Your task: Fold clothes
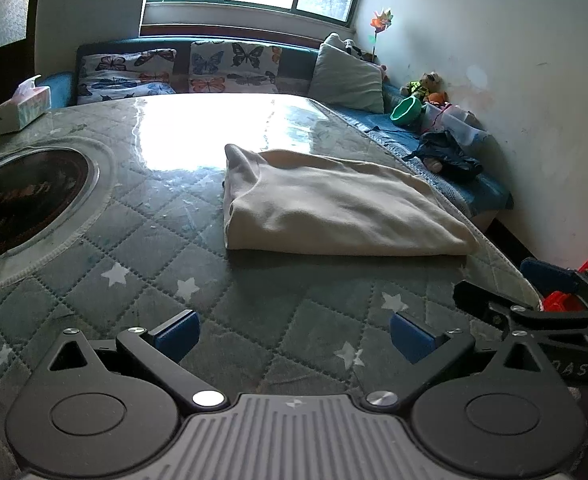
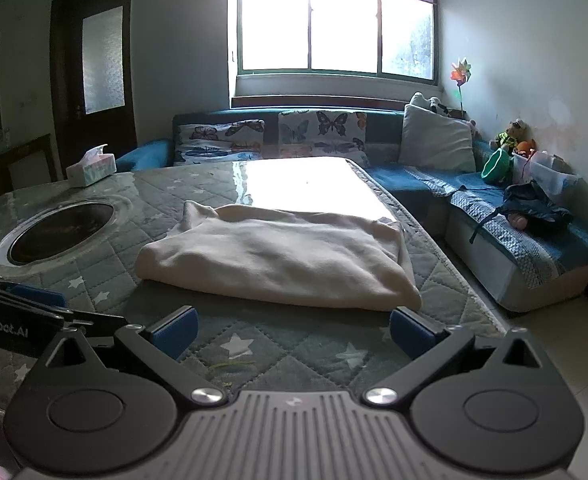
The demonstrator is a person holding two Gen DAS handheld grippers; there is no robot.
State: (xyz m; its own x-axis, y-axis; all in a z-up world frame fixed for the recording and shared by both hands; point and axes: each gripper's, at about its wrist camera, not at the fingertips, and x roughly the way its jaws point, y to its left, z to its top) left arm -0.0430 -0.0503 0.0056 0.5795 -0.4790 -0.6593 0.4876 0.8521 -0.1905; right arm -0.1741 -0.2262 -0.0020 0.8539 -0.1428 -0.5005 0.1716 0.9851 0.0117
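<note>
Both my left gripper and right gripper gape wide, empty, short of the cream garment, apparently folded; next I judge a final fold or tidy.

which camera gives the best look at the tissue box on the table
The right wrist view. There the tissue box sits clear of the frame edge, with a tissue poking from its top and its front and side faces both readable. In the left wrist view the same box is pushed to the far left edge, where the fisheye distorts it.
</note>
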